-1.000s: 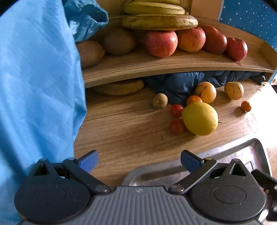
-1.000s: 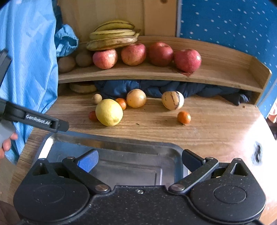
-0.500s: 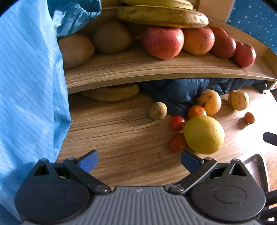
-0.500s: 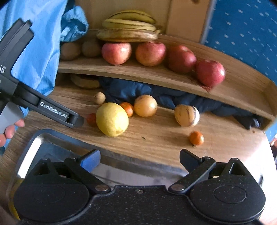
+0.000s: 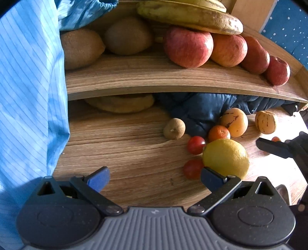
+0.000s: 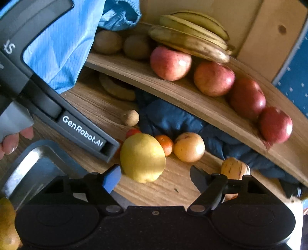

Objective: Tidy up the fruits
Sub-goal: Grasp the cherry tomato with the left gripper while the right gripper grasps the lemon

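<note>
A yellow lemon [image 6: 142,156] lies on the wooden table, just ahead of my open right gripper [image 6: 154,177], between its fingertips' line but not held. It also shows in the left wrist view [image 5: 226,157], by the right fingertip of my open, empty left gripper [image 5: 155,177]. Around it lie two red cherry tomatoes [image 5: 196,144], a small orange [image 5: 219,133], a yellow-orange round fruit [image 5: 233,122], a striped pale fruit [image 5: 266,122] and a small brown fruit [image 5: 174,128]. The left gripper's body [image 6: 82,132] crosses the right wrist view.
A wooden shelf [image 5: 154,84] above holds red apples [image 5: 189,47], bananas [image 5: 190,15] and kiwis [image 5: 128,35]. A dark blue cloth [image 5: 198,111] lies under it. A metal tray [image 6: 32,165] sits front left. A blue sleeve [image 5: 28,96] hangs left.
Both grippers have moved forward toward the fruit pile. The right gripper has closed in on the lemon and tilted. The tray has slid out of the left view.
</note>
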A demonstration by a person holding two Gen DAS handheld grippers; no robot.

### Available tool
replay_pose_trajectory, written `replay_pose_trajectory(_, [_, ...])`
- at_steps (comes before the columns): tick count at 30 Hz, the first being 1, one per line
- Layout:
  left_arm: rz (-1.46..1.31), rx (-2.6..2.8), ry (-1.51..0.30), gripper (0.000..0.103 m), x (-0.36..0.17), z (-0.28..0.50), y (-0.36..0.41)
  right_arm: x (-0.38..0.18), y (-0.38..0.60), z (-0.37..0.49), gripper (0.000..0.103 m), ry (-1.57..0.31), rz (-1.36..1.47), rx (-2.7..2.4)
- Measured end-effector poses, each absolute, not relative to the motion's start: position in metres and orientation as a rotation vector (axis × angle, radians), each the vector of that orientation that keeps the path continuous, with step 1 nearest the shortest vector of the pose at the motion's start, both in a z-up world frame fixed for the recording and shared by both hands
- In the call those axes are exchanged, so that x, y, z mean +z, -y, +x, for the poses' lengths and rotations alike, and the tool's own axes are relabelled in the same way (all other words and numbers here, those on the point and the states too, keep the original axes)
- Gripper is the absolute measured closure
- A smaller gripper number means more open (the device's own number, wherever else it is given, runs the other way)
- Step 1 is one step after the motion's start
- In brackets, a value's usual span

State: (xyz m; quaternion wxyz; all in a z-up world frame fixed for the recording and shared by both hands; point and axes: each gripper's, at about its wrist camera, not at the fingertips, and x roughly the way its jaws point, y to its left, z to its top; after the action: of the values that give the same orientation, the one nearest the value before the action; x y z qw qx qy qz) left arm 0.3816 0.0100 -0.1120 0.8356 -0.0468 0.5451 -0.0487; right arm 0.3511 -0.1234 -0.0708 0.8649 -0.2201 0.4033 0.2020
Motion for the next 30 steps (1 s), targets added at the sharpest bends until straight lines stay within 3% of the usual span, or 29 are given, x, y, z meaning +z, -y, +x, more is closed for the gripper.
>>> replay_pose_trajectory(5, [-0.111,-0.122,-1.159,0.001,-0.115,0.383,-0.010,-0.076,0.115,0.356,0.031,-0.833,-0.494,0.463])
replay_pose_trajectory(10, [-0.116,-0.125,-1.159,0.001,-0.116,0.385,-0.010,-0.080,0.107,0.359,0.047,-0.841,-0.498,0.493])
replay_pose_trajectory(19, [-0.114,-0.152,-1.156,0.006,-0.116,0.386,0.002,-0.078,0.116,0.357,0.048,-0.856,-0.461,0.491])
replay_pose_trajectory(30, [-0.080,-0.190,-1.122,0.028,-0.117,0.386,0.016,-0.073,0.138,0.346,0.047,-0.906,-0.340,0.427])
